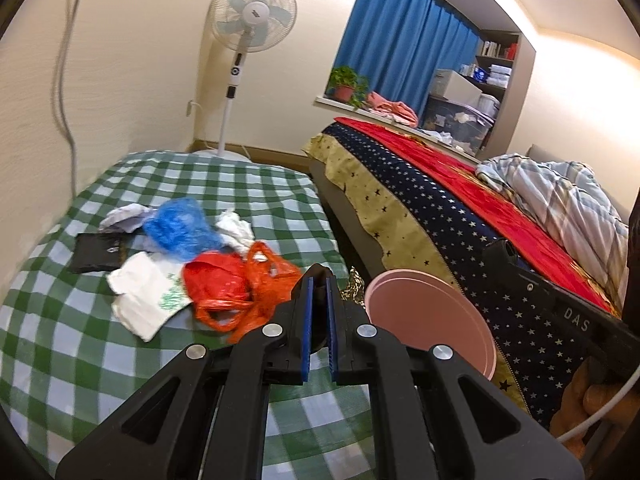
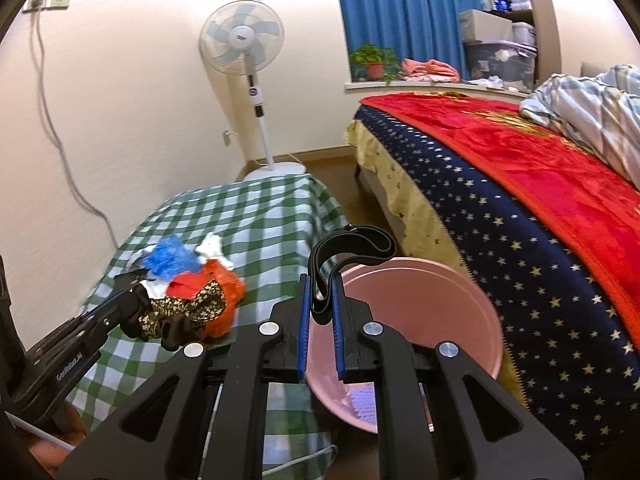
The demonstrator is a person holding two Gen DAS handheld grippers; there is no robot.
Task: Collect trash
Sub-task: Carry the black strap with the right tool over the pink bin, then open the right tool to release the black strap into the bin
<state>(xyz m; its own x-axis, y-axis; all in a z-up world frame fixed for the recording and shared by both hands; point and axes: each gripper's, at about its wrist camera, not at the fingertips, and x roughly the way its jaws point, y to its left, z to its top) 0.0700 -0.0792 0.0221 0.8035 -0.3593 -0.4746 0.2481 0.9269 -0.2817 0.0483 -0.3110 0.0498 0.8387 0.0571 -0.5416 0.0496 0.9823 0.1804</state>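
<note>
The right gripper (image 2: 320,312) pinches a black strap (image 2: 352,240) above the pink bin (image 2: 420,320); the left gripper (image 2: 132,308) pinches a patterned scrunchie (image 2: 184,308) at nine o'clock. Releasing early could drop either outside.

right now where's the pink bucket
In both wrist views the pink bucket sits low and right of centre, in the gap between the green checked bed and the starry bedspread, directly ahead of the right gripper.
</note>
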